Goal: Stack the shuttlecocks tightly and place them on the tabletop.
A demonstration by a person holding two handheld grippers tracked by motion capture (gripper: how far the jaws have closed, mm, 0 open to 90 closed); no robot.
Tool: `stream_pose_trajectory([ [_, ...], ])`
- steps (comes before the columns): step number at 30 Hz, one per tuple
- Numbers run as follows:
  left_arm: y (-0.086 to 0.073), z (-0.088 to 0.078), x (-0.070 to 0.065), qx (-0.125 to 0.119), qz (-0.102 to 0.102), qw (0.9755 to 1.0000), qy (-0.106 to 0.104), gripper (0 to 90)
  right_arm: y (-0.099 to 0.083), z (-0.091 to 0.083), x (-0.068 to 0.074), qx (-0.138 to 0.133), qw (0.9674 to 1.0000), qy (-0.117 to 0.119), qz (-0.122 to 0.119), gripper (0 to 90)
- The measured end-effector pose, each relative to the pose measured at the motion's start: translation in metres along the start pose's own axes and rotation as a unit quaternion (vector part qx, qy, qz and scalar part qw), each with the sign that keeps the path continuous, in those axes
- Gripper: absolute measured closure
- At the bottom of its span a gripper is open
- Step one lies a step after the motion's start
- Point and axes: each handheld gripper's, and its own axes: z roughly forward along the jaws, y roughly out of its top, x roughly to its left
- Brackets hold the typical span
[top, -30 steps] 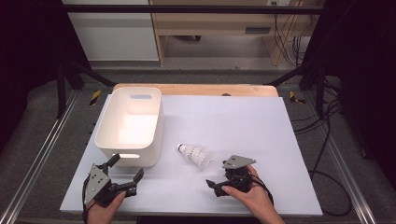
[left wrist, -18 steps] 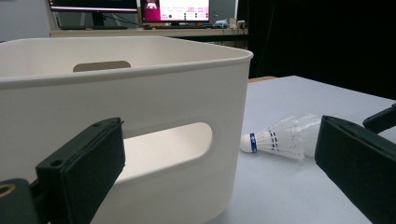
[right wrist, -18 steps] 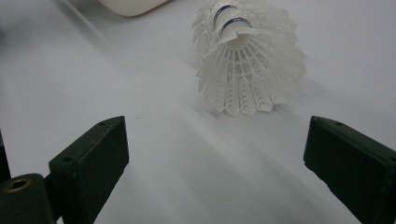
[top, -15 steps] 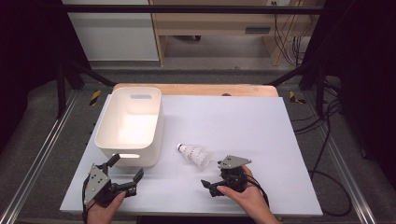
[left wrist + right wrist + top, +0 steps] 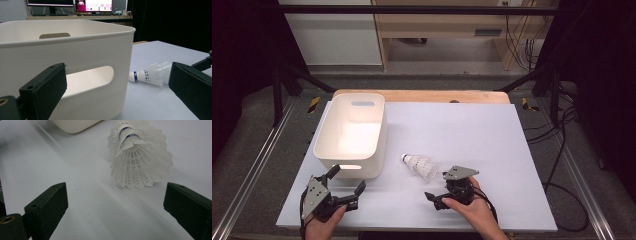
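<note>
White tabletop [image 5: 492,135]; shuttlecock [image 5: 421,165] lies cork toward bin [image 5: 352,134], skirt facing the nearer right gripper [image 5: 438,196], jaws spread, empty; left gripper [image 5: 346,186] likewise released.

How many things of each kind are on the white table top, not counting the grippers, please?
Shuttlecock: 1
White bin: 1
Total: 2
</note>
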Motion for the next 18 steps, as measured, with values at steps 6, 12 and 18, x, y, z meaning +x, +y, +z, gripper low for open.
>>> stream_pose_trajectory([
  [6, 0.0000, 0.0001, 0.0000, 0.000, 0.000, 1.0000, 0.000, 1.7, 0.0002, 0.0012, -0.0002, -0.001, 1.0000, 0.001, 0.002, 6.2],
  [12, -0.0001, 0.0000, 0.0000, 0.000, 0.000, 1.0000, 0.000, 1.7, 0.0000, 0.0033, 0.0003, -0.002, 1.0000, 0.003, 0.008, 6.9],
  [18, 0.0000, 0.0006, -0.0004, 0.001, 0.002, 1.0000, -0.001, 1.7, 0.0007, 0.0061, 0.0016, -0.006, 0.9999, 0.003, 0.011, 7.4],
])
